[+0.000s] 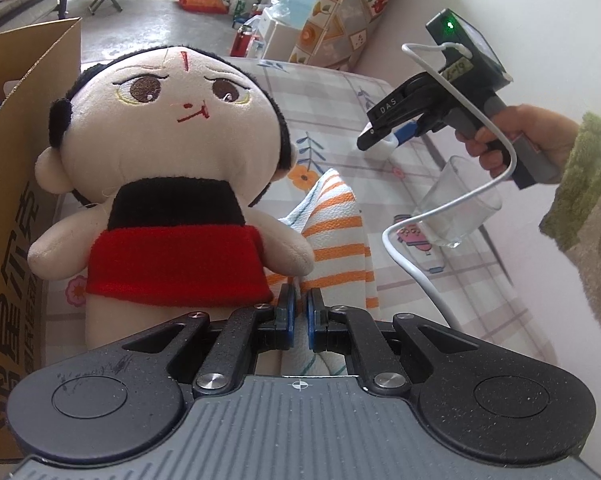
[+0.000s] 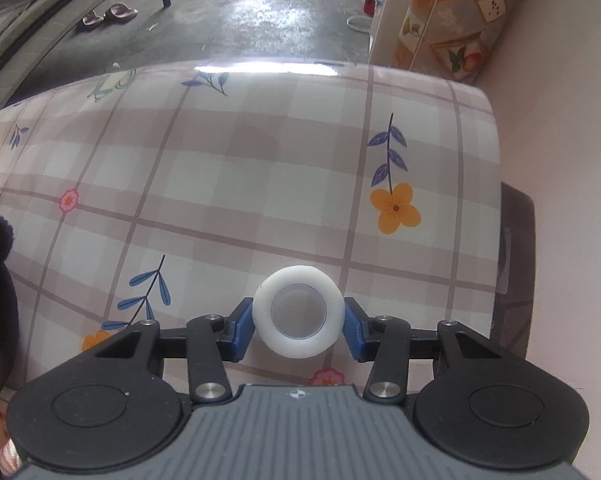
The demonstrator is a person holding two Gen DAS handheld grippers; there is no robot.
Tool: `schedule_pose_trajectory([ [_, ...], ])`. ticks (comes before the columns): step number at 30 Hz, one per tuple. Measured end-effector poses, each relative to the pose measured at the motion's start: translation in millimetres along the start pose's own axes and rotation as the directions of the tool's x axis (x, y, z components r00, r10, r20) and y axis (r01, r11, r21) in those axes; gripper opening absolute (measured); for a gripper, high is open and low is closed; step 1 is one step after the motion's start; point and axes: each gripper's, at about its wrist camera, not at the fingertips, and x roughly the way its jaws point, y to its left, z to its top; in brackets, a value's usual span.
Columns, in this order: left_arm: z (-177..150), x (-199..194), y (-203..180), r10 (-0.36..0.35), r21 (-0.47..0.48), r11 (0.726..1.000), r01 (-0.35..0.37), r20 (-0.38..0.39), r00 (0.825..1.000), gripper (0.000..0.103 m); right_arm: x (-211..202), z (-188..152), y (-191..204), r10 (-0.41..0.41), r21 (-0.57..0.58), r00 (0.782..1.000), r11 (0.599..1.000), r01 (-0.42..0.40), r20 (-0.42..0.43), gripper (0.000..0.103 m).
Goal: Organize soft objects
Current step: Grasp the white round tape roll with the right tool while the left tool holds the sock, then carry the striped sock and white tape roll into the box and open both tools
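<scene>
Left gripper (image 1: 299,318) nearest, jaws clenched with nothing clearly between them, just in front of the plush doll (image 1: 168,184) and striped cloth (image 1: 336,236) on the checked table cover (image 2: 260,168). Cardboard box (image 1: 24,168) stands touching the doll's side. Right gripper (image 2: 299,322) points steeply down, blue pads against both sides of a white ring (image 2: 299,312); it appears gripped, resting on or just above the cover. Judgement: squeeze gently, keep the ring centred between the pads, lift straight, steer wide of the drinking glass (image 1: 458,204) nearby.
</scene>
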Motion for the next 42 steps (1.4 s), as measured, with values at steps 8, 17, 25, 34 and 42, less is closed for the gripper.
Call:
schedule_pose_trajectory([
  [8,0,-33,-9,-0.006,0.012,1.000,0.005,0.059,0.998,0.004,-93,-20,18,0.064,-0.027,0.980,0.998,-0.060,0.188,0.049],
  [17,-16,-108,-22,-0.033,0.049,0.999,0.025,0.169,0.985,0.004,-236,-88,64,0.199,-0.101,0.884,0.980,-0.172,0.422,0.049],
  [25,-24,-169,-20,-0.108,0.039,0.994,0.102,0.233,0.966,0.004,-302,-155,107,0.294,-0.148,0.798,0.956,-0.254,0.527,0.049],
  [34,-9,-242,28,-0.039,-0.034,0.998,0.058,0.400,0.916,0.004,-320,-172,171,0.472,-0.242,0.675,0.879,-0.412,0.567,0.049],
  [42,12,-235,88,0.147,-0.145,0.985,-0.093,0.429,0.891,0.004,-283,-130,229,0.636,-0.277,0.592,0.762,-0.586,0.495,0.049],
])
